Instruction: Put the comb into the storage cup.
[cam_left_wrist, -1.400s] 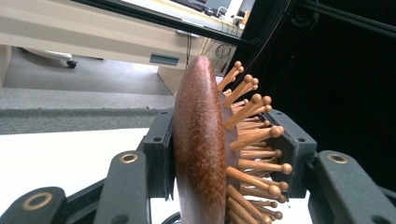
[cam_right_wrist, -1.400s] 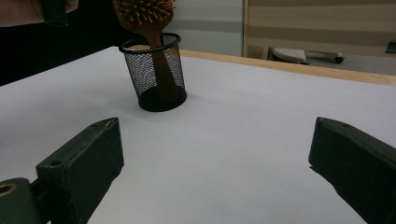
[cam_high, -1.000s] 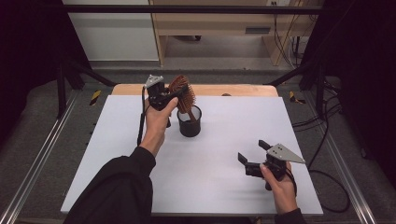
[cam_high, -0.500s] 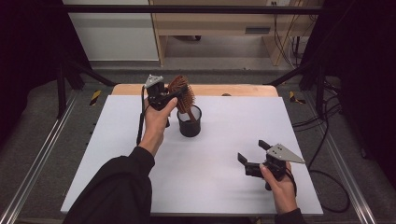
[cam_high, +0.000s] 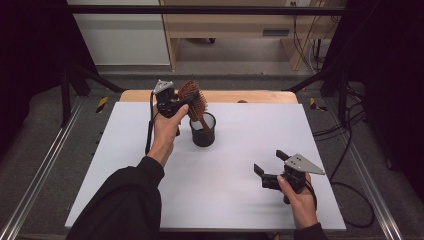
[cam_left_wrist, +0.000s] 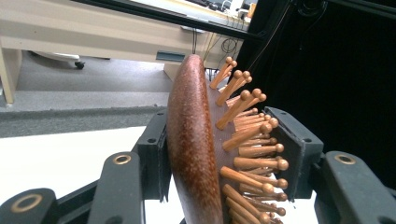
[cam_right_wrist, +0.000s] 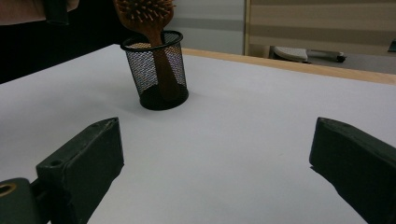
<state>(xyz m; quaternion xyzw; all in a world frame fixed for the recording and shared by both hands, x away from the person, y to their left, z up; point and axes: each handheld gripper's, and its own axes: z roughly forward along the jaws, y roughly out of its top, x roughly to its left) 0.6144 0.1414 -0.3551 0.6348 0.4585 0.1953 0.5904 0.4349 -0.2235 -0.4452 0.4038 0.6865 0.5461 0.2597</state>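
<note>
A brown wooden hairbrush (cam_high: 192, 97) stands tilted with its handle down in a black mesh cup (cam_high: 203, 131) at the back middle of the white table (cam_high: 250, 135). My left gripper (cam_high: 186, 101) is shut on the brush's head. In the left gripper view the hairbrush (cam_left_wrist: 191, 140) sits between the pads, its smooth back against one and its bristle tips against the other. The jaws have just been opening a little, with the brush still between them. My right gripper (cam_high: 269, 161) rests near the front right, open and holding nothing. It faces the cup (cam_right_wrist: 159, 70) and the brush (cam_right_wrist: 142, 11).
A wooden strip (cam_high: 260, 96) runs along the table's back edge. Metal rails (cam_high: 45, 165) flank the left side. Cables (cam_high: 350, 150) trail on the floor at the right, and a wooden bench (cam_high: 240, 25) stands beyond the table.
</note>
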